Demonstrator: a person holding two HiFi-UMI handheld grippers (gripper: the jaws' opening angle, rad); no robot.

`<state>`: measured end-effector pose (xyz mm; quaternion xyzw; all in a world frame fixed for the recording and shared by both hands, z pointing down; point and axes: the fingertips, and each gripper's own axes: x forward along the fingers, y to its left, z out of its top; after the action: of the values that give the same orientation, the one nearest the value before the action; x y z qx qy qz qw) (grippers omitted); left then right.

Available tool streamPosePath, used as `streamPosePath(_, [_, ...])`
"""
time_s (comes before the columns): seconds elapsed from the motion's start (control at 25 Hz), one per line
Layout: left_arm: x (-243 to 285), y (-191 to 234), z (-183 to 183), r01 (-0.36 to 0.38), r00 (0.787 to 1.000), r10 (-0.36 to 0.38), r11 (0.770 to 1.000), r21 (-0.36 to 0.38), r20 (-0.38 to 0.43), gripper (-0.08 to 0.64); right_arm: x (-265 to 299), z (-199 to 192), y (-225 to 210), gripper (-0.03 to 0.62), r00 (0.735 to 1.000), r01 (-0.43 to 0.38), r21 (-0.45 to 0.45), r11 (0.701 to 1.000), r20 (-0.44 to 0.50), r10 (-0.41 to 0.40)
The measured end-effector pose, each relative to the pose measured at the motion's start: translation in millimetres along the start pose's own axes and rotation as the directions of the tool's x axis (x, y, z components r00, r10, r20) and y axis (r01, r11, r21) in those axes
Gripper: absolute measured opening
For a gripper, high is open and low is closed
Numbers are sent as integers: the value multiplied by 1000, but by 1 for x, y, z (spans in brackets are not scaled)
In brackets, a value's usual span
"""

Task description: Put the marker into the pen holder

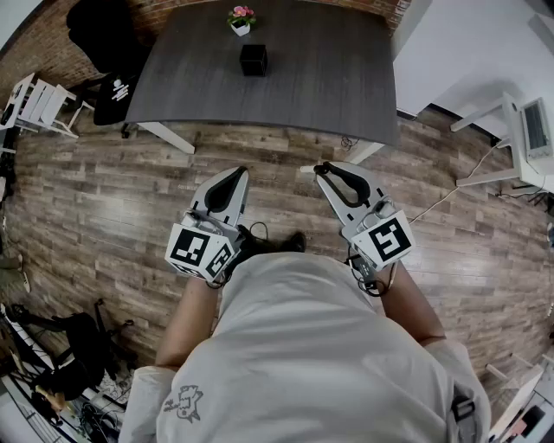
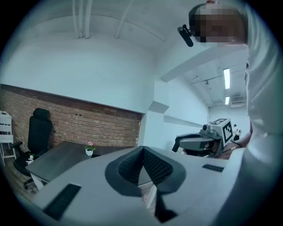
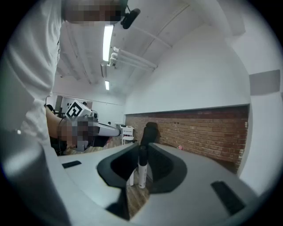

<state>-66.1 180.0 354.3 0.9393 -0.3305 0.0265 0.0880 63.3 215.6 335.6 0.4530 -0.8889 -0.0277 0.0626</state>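
A: What is the right gripper (image 3: 142, 152) doing?
B: Its jaws are clamped on a white marker with a black cap (image 3: 142, 173). In the right gripper view the marker stands upright between the pads, with the cap at 12 o'clock and the white barrel hanging toward 6.
A: And the left gripper (image 2: 142, 152)?
B: Closed. The pads meet at the tips with nothing between them.
A: Where do the two sit in the head view?
B: Side by side in front of the person's chest, apart from each other, over the brown wood-plank floor (image 1: 104, 208). The left one is at 9 o'clock of the right, and both aim roughly toward 12.
A: The holder?
B: The black cube-shaped pen holder (image 1: 253, 60) stands on the dark grey desk (image 1: 329, 78). It is well apart from both grippers, at about 11 o'clock of the right one.
A: Anything else there?
B: A small white pot of pink flowers (image 1: 241, 19) stands at 12 o'clock of the holder, near the desk's far edge. A black office chair (image 1: 102, 35) stands at 9 o'clock of the desk, in front of a red brick wall (image 2: 101, 126).
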Motion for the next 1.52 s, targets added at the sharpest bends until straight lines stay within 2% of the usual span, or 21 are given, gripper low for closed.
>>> streamPosePath(0.32, [7,-9,-3,8,1000,-8,1000,-1,-7,11,-11,-6,-5,74,1000,4,5,1000,-5,-4])
streamPosePath(0.72, [14,2,0,14,1000,-14,1000,-5,-13,11,2,-3,-15,74,1000,9,18,1000,7,-9])
streamPosePath(1.0, [14,46,1,26,1000,-26,1000,-17,-8,11,43,4,-10,74,1000,24,11,1000,8,-24])
streamPosePath(1.24, [17,88,7,70,998,-70,997,-32,2,11,93,13,-9,73,998,55,2,998,-3,-55])
streamPosePath(1.52, [5,146,21,96,995,-96,995,-17,16,11,148,25,0,72,996,88,-6,996,-5,-88])
